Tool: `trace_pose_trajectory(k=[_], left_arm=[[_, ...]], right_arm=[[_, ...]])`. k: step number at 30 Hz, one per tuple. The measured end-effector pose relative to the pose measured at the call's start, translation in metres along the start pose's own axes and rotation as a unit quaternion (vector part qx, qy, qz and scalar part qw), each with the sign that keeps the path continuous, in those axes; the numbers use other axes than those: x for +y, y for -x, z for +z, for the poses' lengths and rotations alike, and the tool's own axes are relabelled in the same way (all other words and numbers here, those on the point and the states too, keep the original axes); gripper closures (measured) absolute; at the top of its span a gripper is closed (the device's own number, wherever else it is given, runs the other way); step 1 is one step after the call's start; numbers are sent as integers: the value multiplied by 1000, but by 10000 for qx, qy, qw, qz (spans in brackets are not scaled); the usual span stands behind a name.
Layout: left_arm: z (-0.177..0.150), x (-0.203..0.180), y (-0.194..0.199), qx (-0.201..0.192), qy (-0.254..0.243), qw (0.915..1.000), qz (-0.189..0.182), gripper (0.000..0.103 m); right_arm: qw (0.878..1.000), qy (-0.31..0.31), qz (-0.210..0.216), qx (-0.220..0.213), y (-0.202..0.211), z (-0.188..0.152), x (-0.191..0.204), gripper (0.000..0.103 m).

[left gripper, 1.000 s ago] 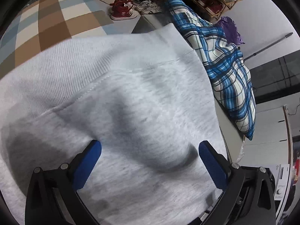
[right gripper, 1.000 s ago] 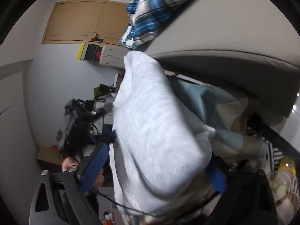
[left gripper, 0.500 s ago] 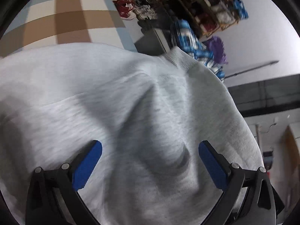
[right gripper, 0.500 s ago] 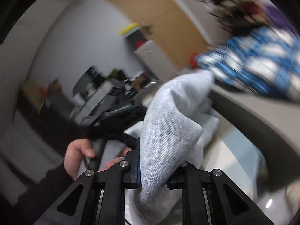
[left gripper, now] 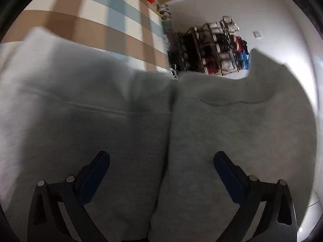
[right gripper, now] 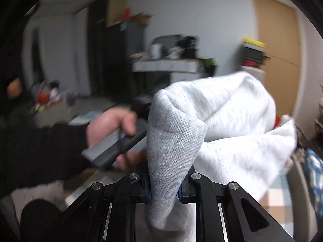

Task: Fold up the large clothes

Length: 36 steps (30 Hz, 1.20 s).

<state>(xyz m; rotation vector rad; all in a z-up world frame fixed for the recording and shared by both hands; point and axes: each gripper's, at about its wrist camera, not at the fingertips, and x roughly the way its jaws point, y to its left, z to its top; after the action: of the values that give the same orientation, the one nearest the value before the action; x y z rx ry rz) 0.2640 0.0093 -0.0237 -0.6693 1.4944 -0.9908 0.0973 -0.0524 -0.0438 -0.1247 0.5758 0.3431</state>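
Garment: a light grey sweatshirt (left gripper: pixel 232 125) fills the lower two thirds of the left wrist view, draped in two lobes with a vertical crease down the centre; the picture is motion-blurred.
Left gripper (left gripper: pixel 161 173): jaws spread wide, blue pads on either side of the crease, not pressing the cloth; the fabric lies just ahead of and beneath them.
Right gripper (right gripper: pixel 164 193): jaws pressed nearly together, pinching a ribbed edge of the sweatshirt (right gripper: pixel 218 121), which rises from the jaws and billows toward the right of the frame.
Key relation: judging by this, the right gripper alone holds the cloth; the left has the crease centred between its open jaws and seems best placed to take a second hold.
Person: a hand (right gripper: pixel 113 125) in a dark sleeve grips a dark handle at the left of the right wrist view, touching the cloth's edge.
Surroundings: a checked rug (left gripper: pixel 97 20) in the upper left, a shoe rack (left gripper: pixel 214 48) against the wall at upper centre, a wooden door (right gripper: pixel 276 50) at the right.
Obstructions: none visible between jaws and fabric.
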Motion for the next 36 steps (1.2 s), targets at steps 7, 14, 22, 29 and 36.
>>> trace_pose_trajectory(k=[7, 14, 22, 29, 36], left_arm=[[-11, 43, 34, 17, 389, 9969, 679, 3], [0, 42, 58, 46, 149, 9885, 1506, 3], [-8, 20, 124, -779, -30, 9719, 2220, 3], [-25, 1, 189, -1478, -309, 9583, 2427, 4], [-30, -55, 222, -1854, -854, 9452, 2548, 3]], right_arm=[[9909, 1115, 548, 513, -58, 5, 75, 86], [9837, 674, 1587, 513, -93, 20, 73, 86], [9822, -221, 1821, 415, -93, 15, 47, 86], [9855, 383, 1437, 812, -108, 26, 82, 86], [9673, 1293, 1252, 1787, -169, 11, 148, 86]])
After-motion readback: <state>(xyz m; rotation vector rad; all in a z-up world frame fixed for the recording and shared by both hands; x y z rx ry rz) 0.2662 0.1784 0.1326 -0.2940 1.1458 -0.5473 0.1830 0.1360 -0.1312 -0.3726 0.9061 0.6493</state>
